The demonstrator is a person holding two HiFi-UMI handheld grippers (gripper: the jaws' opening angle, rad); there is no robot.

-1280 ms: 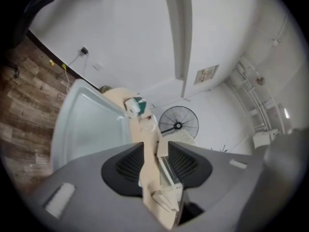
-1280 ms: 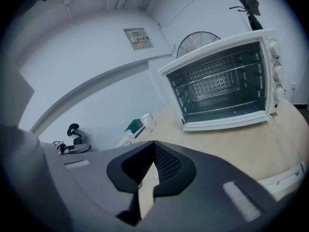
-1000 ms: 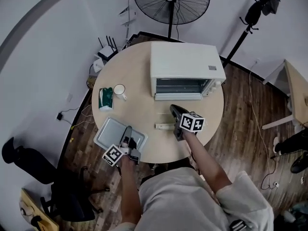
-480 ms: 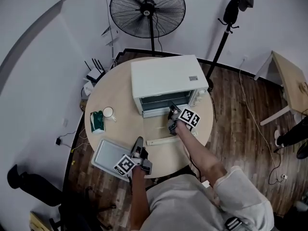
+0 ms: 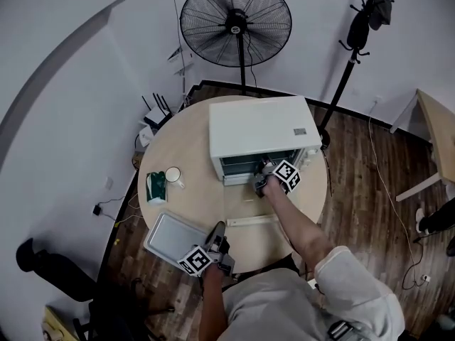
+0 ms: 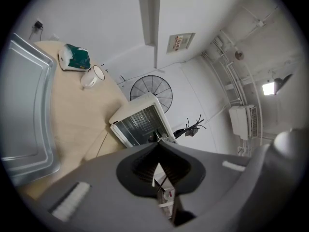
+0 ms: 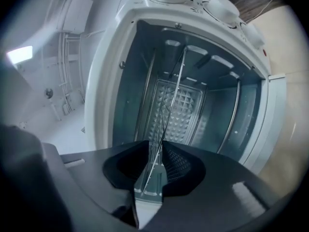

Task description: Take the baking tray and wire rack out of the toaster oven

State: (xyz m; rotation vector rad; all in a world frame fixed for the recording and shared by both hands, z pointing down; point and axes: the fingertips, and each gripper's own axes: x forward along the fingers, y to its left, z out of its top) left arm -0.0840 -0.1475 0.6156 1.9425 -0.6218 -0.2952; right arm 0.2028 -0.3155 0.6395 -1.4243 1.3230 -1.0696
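The wire rack (image 7: 170, 100) sits inside the open toaster oven (image 5: 259, 130), seen edge-on, running from mouth to back wall; the right claw (image 7: 155, 146) straddles its front edge, pads slightly apart; the baking tray (image 5: 170, 233) lies flat on the counter (image 5: 195, 204), long axis slanting along the near-left rim; beside it the left claw (image 5: 220, 230) is closed, empty.
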